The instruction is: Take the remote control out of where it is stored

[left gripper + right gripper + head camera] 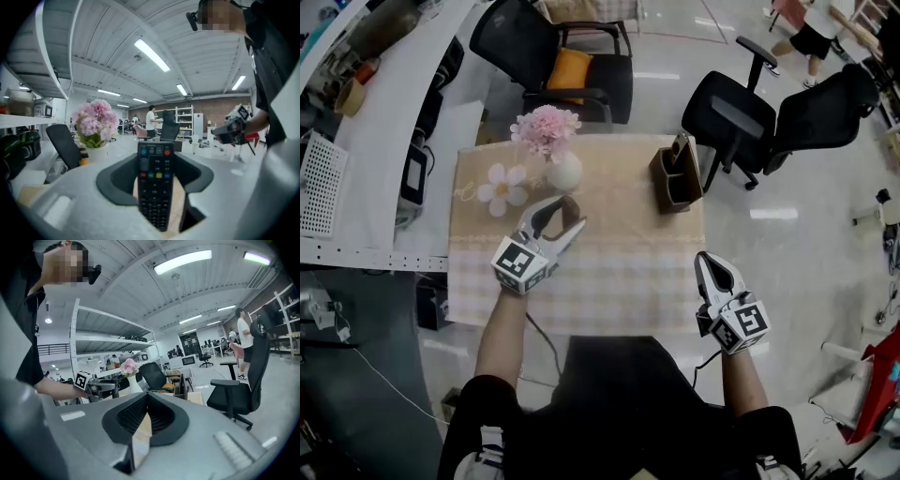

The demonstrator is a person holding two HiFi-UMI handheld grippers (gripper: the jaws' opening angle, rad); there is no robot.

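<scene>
A black remote control [155, 185] with coloured buttons lies lengthwise between the jaws of my left gripper [155, 155], which is shut on its sides. In the head view the left gripper [573, 214] hangs over the table's left half, just in front of the white vase [563, 173]. The brown storage holder [675, 178] stands at the table's far right with a dark item sticking up in it. My right gripper [704, 256] is at the table's near right edge, its jaws together with nothing in them [147, 397].
A vase of pink flowers [546, 128] and a flower-shaped mat [503, 188] sit on the beige tablecloth [619, 262]. Black office chairs [731, 122] stand beyond the table. A white desk [375, 141] with equipment runs along the left.
</scene>
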